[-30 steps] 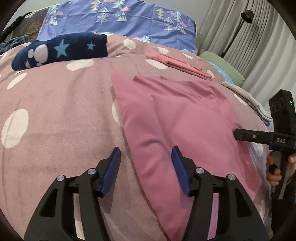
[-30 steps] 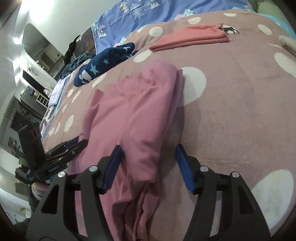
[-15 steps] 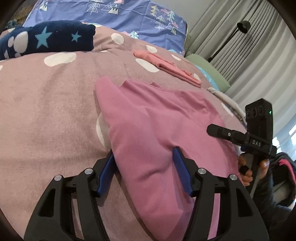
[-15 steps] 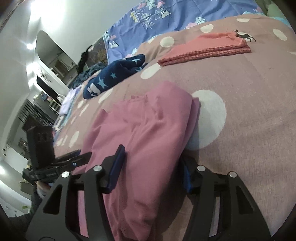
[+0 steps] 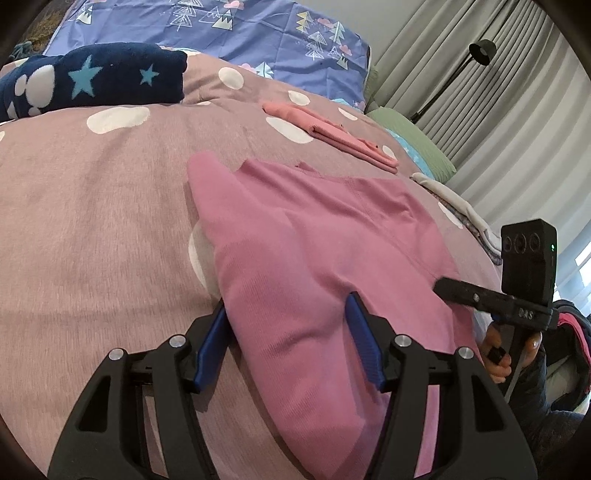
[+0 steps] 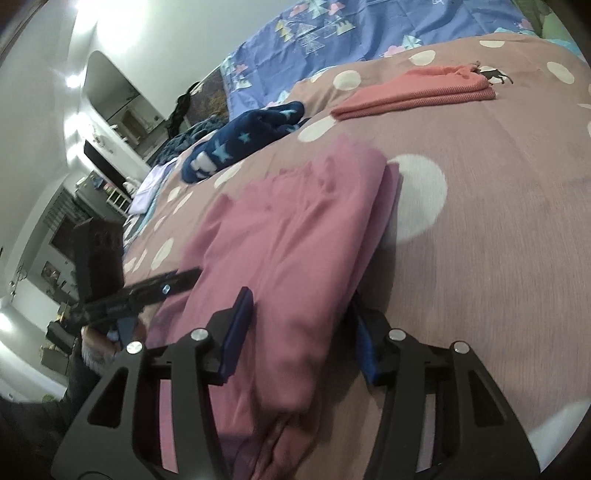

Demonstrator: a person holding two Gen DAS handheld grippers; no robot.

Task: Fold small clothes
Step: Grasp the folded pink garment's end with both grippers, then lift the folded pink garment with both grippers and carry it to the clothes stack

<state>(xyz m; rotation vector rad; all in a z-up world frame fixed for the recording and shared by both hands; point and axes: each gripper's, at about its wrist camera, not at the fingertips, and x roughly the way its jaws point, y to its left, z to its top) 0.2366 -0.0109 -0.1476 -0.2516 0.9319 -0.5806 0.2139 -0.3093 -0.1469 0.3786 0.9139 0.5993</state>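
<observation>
The bedspread (image 5: 92, 229), mauve with white spots, takes up nearly everything, and the pink garment (image 5: 314, 240) lies flat on it, partly folded, at the near edge where the person stands. Beyond the pink garment, toward the blue patterned pillow (image 5: 229, 33), rest a navy star blanket (image 5: 96, 83) and a salmon folded piece (image 5: 332, 133), both well apart from it.

A second ago both tools hung short of the cloth with their fingers clear. Now each has come forward onto a near side edge of the pink garment. The left gripper (image 5: 288, 332) straddles the thick folded edge on that side, standing about half wide with cloth filling the gap; its left pad is against the fold, but I cannot say it is pinching. The right gripper (image 6: 299, 328) straddles the opposite edge, and its jaws have just been closing with the bunched cloth between them; whether the pads have bitten yet I cannot tell, since the far pad is half buried.

To my eye both near corners are being taken up together, ready to carry that end over toward the pillow side for the next fold.
</observation>
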